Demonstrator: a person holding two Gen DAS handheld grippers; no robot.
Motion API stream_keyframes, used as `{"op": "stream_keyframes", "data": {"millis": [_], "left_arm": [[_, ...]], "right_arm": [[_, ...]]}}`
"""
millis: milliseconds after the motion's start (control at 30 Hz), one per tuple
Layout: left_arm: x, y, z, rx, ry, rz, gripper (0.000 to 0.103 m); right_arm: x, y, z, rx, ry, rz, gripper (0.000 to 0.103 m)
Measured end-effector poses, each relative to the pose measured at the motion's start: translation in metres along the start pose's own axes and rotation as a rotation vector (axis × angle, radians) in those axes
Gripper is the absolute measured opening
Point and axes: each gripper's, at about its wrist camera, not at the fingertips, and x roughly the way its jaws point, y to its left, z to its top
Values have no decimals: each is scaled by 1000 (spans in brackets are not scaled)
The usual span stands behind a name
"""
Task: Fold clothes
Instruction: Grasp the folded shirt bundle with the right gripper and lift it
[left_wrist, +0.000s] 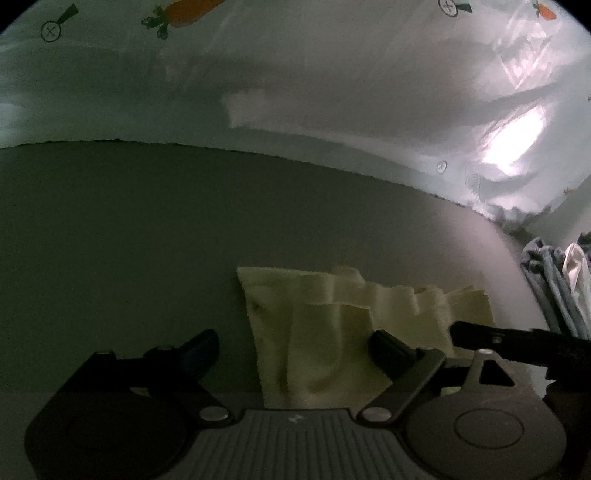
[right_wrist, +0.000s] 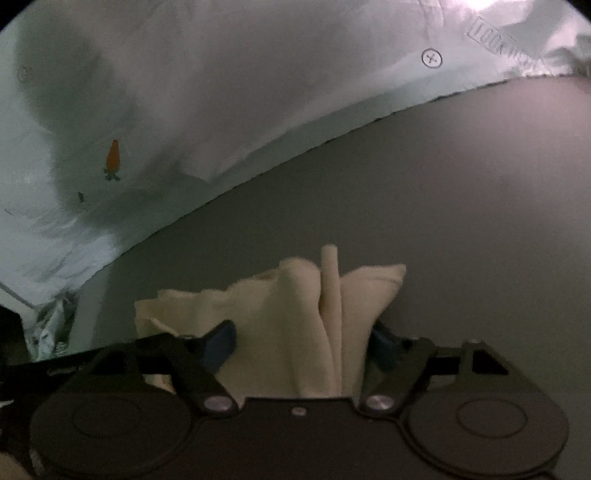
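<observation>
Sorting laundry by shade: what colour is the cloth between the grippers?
Pale cream-yellow cloth, clearest in the right wrist view.

The cream cloth's (right_wrist: 295, 332) near end is hidden behind both grippers' bodies.

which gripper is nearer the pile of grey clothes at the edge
Right. The right gripper reaches in on the cream cloth beside the grey clothes; the left gripper sits farther left.

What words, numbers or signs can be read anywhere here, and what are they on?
Boxed lettering embossed on the shiny plastic sheet: too blurred and warped to read.
Circled cross sign, printed on that sheet; it appears again in the left view.
Carrot drawings: pictures, no words.
Cream cloth and both claws: no text visible.
</observation>
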Motion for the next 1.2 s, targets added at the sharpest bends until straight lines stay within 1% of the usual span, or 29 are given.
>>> {"op": "stream_keyframes", "data": {"millis": [33,67,100,133,167,233,300,367,433,567,633,733,833,900,1067,1200], "left_arm": [[1,-3,0,-1,-4,-10,68],[2,-7,-1,-3,-8,-21,50],[2,-10,-1,-4,-12,-31,40],[0,-15,0,3,-15,-34,25],[-3,-22,1,15,-17,-31,23],[-20,-30,0,8,-49,-39,21],[-42,-36,-4,-11,-93,-53,21],[-73,-41,-12,-37,-151,-71,20],[-108,-49,-22,-38,-210,-93,20],[-167,-74,-46,9,-291,-109,19],[-188,-86,-60,38,-315,-125,18],[-208,-104,-72,85,-333,-163,18],[-228,-115,-81,106,-357,-223,18],[-238,-122,-85,116,-368,-276,18],[-253,-147,-97,150,-368,-404,18],[-249,-174,-107,175,-348,-495,18]], "right_arm": [[1,4,1,-13,-4,-15,41],[7,10,3,-27,4,-19,32],[12,17,5,-42,10,-22,25],[10,21,5,-61,-1,-26,16],[3,25,5,-72,-18,-21,16],[-11,33,5,-94,-52,-11,15],[-38,44,0,-118,-104,11,15],[-67,54,-8,-146,-155,24,14],[-99,64,-21,-172,-209,24,14],[-154,77,-45,-162,-293,31,14],[-177,82,-59,-159,-330,32,14],[-207,88,-77,-146,-380,19,14],[-236,92,-89,-119,-437,1,14],[-255,93,-96,-106,-470,-25,14],[-303,93,-116,-58,-530,-121,14],[-336,81,-135,-16,-567,-209,14]]}}
